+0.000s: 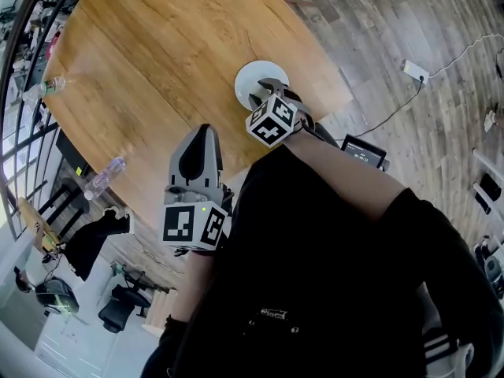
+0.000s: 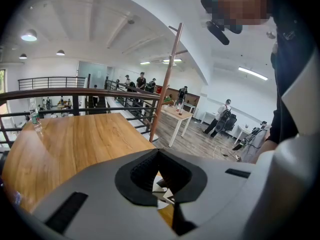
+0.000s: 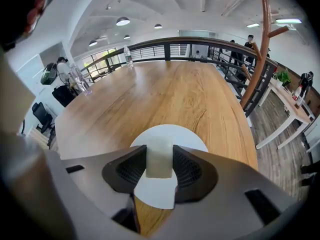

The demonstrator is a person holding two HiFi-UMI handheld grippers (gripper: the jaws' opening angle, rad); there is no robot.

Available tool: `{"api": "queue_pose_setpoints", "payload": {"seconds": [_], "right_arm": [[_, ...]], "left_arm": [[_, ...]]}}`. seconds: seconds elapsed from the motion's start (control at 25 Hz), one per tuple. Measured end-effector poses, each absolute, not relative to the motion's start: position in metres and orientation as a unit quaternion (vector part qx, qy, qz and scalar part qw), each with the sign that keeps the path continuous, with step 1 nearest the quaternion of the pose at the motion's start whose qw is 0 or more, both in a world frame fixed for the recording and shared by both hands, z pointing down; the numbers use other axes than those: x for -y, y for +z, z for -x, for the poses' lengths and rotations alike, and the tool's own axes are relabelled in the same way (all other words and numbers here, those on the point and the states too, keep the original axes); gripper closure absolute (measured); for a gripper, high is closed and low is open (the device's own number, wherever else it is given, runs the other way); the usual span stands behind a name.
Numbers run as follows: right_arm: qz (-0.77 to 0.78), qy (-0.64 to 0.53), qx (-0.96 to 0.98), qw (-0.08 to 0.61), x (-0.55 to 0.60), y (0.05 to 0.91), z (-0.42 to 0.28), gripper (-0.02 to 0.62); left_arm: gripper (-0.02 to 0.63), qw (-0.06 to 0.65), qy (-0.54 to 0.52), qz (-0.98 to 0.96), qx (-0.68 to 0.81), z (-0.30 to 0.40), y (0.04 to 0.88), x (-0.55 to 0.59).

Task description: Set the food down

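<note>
Progress: you had the food (image 3: 159,163) clamped in your right gripper (image 3: 159,151) above the plate (image 3: 192,136) | left gripper (image 2: 160,170) closed, empty | remaining: lower, release.

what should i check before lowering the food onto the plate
1. Food block clamped between the right gripper pads: ok
2. White plate lies directly beyond the block: ok
3. Visible part of the plate bare: ok
4. Left gripper shut, empty, back from the plate: ok
5. Gap between block and plate: cannot tell
6. Bottles far from the plate on the table: ok
</note>
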State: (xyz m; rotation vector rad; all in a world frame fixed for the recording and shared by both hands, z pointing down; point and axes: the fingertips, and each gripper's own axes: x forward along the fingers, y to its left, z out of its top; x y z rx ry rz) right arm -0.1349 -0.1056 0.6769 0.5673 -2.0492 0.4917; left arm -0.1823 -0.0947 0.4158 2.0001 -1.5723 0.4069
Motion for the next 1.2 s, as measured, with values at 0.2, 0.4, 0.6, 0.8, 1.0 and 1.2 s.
{"api": "queue_pose_setpoints", "payload": {"seconds": [0.2, 0.4, 0.6, 0.8, 1.0, 1.2], "right_arm": [[-0.227, 0.179, 0.828, 0.48, 0.1, 0.687, 0.133, 0.425], [-0.226, 0.179, 0.823, 0.489, 0.1, 0.695, 0.131, 0.425], [-0.225, 0.178, 0.82, 0.495, 0.101, 0.702, 0.134, 0.424], [-0.228, 0.165, 0.821, 0.496, 0.099, 0.698, 0.137, 0.368], [-0.233, 0.168, 0.824, 0.488, 0.101, 0.693, 0.137, 0.368], [-0.254, 0.177, 0.831, 0.462, 0.116, 0.673, 0.138, 0.368]], "left_arm": [[0.603, 0.28, 0.154, -0.745, 0.586, 0.177, 0.416, 0.092], [0.603, 0.292, 0.15, -0.748, 0.576, 0.172, 0.421, 0.09], [0.603, 0.313, 0.141, -0.744, 0.574, 0.177, 0.426, 0.086], [0.603, 0.306, 0.146, -0.747, 0.573, 0.176, 0.422, 0.087], [0.603, 0.301, 0.147, -0.751, 0.569, 0.173, 0.42, 0.088], [0.603, 0.293, 0.15, -0.756, 0.566, 0.171, 0.416, 0.087]]}}
